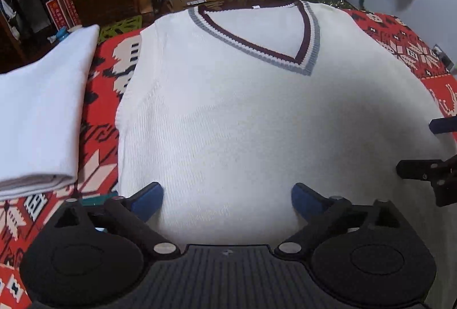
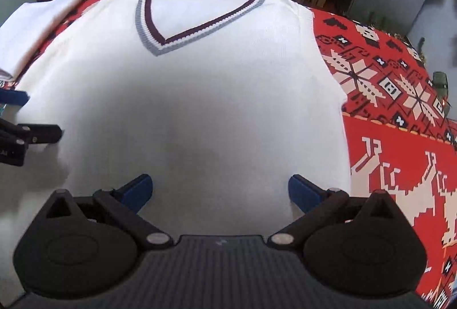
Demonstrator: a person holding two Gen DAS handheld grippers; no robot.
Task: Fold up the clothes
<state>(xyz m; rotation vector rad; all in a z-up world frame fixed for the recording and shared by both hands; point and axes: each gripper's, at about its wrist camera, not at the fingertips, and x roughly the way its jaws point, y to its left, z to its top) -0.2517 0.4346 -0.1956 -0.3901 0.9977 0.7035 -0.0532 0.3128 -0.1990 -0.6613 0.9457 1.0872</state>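
On the red patterned worktop (image 2: 400,154) the white knit vest (image 1: 228,114) lay spread flat beside a folded white garment (image 1: 40,109); both grippers' fingers, left gripper (image 1: 227,199) and right gripper (image 2: 220,191), stood wide open, empty. Soft and floppy, it looked best pinched at hem corners.

Both tongs look identical: left tongs (image 1: 227,201) and right tongs (image 2: 220,191) have black plastic arms, blue pads (image 1: 147,199), silver pivot screws, ribbed grey base.
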